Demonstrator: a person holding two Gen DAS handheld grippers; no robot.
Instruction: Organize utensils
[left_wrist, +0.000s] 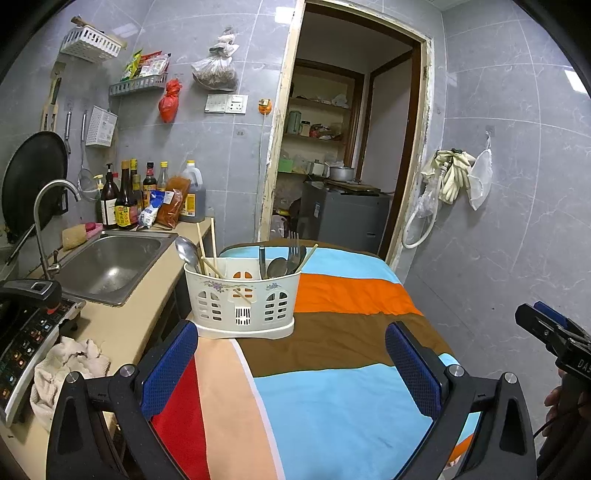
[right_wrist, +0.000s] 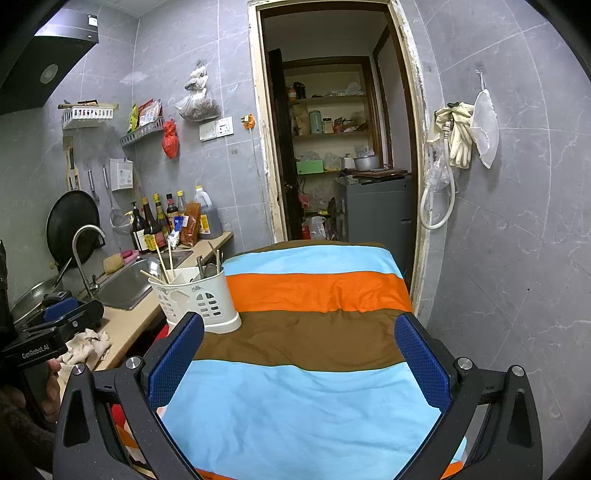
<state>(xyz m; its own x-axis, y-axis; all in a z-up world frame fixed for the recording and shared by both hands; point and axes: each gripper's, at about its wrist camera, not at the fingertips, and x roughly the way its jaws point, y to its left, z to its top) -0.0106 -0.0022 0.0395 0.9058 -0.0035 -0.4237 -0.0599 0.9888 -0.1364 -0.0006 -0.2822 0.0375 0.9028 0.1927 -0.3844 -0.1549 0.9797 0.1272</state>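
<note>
A: The striped cloth (right_wrist: 314, 291) is soft and creased, and bare right up to its far edge. What holds the utensils?

B: A cream plastic caddy (left_wrist: 240, 299) with arched cut-outs, at the cloth's left edge beside the steel sink (left_wrist: 110, 266). Spoon (left_wrist: 186, 251), chopsticks (left_wrist: 207, 243) and fork (left_wrist: 293, 249) stand inside.

A: Any writing?

B: "GenRobot.AI" on the left gripper (left_wrist: 291, 354). Its jaws stand wide, empty; the right gripper (right_wrist: 299, 354) likewise.

We read "GenRobot.AI" in white on the black body of the left gripper (right_wrist: 35, 350) at the right wrist view's left edge. On the right gripper (left_wrist: 576, 363), at the other view's right edge, only "DAS" shows. Bottle labels are too small.
</note>
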